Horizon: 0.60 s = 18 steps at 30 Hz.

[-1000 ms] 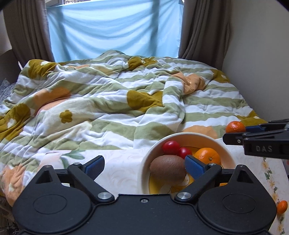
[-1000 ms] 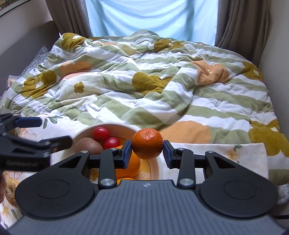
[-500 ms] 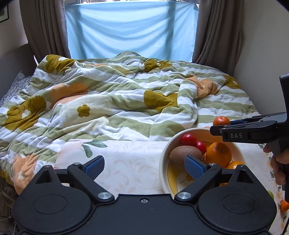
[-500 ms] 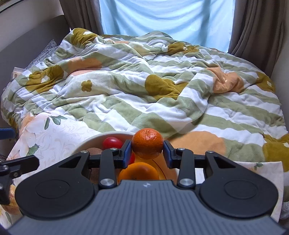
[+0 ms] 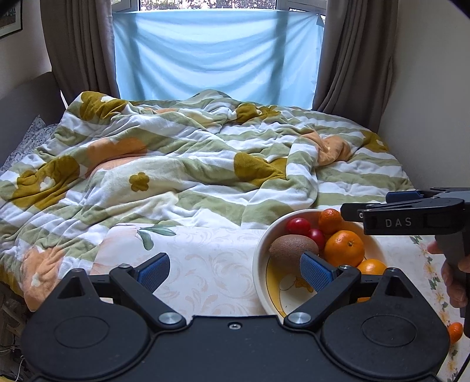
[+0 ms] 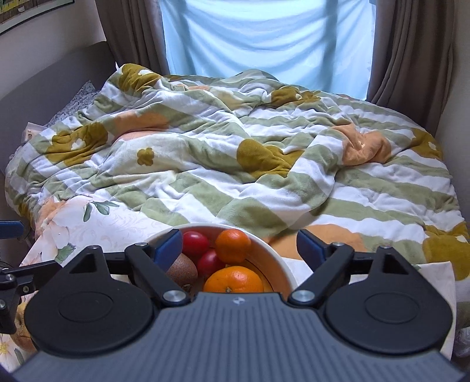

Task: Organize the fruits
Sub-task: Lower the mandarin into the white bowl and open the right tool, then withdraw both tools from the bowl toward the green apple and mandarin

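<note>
Jaws apart, both grippers; bowl (image 6: pixel 282 261) on floral cloth (image 5: pixel 211 264), prob. bed.

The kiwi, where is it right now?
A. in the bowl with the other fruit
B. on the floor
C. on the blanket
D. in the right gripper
A. The kiwi lies inside the bowl beside the tomatoes and oranges; the right gripper is open and holds nothing.

Place: you are in a home bedroom.
Bed: a rumpled striped floral blanket (image 5: pixel 188 164) covers it.
Window: brown curtains (image 5: pixel 349 55) frame a pale blue sheet (image 5: pixel 214 55).
Wall: a framed picture (image 5: pixel 10 17) hangs at left.
</note>
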Motion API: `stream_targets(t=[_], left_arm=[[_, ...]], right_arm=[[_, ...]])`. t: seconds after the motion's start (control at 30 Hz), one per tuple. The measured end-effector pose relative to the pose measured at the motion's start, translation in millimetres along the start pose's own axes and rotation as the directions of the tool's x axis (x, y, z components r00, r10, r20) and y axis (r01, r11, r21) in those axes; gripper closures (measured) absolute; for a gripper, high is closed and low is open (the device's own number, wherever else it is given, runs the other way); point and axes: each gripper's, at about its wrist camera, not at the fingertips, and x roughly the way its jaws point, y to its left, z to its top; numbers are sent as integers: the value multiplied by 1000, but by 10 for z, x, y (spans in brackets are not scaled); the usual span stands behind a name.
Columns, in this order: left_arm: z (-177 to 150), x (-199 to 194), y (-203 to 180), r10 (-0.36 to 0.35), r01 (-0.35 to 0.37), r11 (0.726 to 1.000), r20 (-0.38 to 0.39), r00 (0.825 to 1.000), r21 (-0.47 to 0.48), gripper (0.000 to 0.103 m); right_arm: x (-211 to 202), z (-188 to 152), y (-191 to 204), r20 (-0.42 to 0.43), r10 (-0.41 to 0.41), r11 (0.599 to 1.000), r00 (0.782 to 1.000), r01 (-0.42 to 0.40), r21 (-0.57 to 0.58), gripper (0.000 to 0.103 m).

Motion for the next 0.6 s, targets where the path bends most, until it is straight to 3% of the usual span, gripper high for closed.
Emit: stream_targets(t=[0.6], left_arm=[[-272,-903,-213,24,-22,1000,137,990,-18,5]], right_arm=[[-1128,-261,-103,74,-22,1000,997,21,4,3]])
